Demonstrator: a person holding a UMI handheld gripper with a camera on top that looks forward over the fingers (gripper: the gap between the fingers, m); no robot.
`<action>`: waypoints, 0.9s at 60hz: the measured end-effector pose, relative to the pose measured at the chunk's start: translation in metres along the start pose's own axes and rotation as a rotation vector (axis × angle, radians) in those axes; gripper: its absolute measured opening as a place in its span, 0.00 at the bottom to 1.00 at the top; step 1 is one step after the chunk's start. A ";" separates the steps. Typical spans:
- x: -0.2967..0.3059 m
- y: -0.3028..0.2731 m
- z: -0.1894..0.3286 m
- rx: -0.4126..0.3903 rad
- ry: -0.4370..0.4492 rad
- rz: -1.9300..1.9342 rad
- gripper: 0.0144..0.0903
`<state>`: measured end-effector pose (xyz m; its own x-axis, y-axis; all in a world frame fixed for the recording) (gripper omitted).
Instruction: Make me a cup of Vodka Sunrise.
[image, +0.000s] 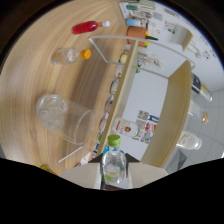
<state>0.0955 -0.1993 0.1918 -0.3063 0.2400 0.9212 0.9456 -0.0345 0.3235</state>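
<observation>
My claw grips a clear bottle with a green cap, both fingers pressed on it. Beyond on the wooden counter are a glass, an orange-capped bottle and a red bottle.

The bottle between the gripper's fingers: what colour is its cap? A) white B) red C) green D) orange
C: the bottle held in the gripper is clear with a green cap; the red bottle lies far off on the table.
</observation>
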 end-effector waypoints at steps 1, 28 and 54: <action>0.003 -0.001 -0.002 0.006 0.001 0.041 0.27; 0.036 0.021 -0.032 0.217 -0.042 1.565 0.28; -0.137 0.009 0.036 0.026 -0.333 1.890 0.27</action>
<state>0.1500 -0.1979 0.0608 0.9966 0.0619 -0.0547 -0.0235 -0.4227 -0.9060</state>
